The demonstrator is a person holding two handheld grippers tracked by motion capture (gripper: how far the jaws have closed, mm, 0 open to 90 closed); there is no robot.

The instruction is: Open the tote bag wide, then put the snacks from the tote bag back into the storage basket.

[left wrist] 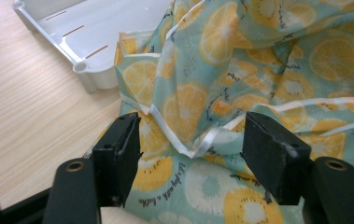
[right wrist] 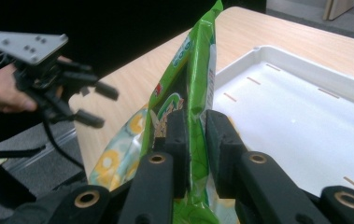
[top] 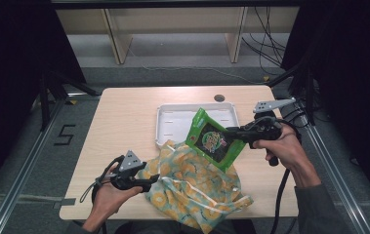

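Green snack packet [top: 214, 140], upright, clamped in the right gripper [top: 235, 131] jaws above the fruit-print cloth bag [top: 192, 185] on the table [top: 124, 126]. Left gripper [top: 149, 183] jaws wide at the bag's hemmed edge, gripping nothing; white tray [top: 165, 122] just beyond.

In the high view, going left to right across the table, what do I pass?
Left gripper, open → yellow-and-teal fruit-print cloth bag → green snack packet, held up over the edge of the white tray → right gripper, shut on the packet.
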